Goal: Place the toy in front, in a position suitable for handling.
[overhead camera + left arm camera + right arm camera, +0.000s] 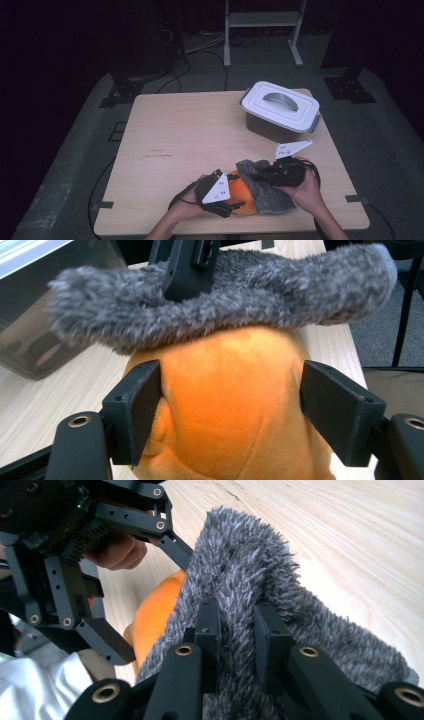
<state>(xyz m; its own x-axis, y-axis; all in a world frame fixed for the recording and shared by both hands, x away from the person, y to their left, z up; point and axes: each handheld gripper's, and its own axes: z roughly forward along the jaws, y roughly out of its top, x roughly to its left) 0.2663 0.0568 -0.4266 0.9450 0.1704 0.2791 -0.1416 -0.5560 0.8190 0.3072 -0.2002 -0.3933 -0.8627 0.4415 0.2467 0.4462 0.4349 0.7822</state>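
Observation:
An orange plush toy (241, 189) lies near the front edge of the wooden table (185, 135), with a grey furry cloth (267, 192) draped over its right part. My left gripper (236, 196) comes in from the left and is shut on the toy. In the left gripper view both pads press the sides of the orange toy (230, 390). My right gripper (260, 175) reaches in from the right and is shut on a fold of the grey cloth (240, 575), lifting it over the orange toy (155, 610). The left gripper (145, 595) straddles the toy there.
A white-lidded plastic box (280, 110) with a grey handle stands at the back right of the table, and its dark wall (40, 315) lies close beyond the toy. Cables and stand legs lie on the floor behind the table.

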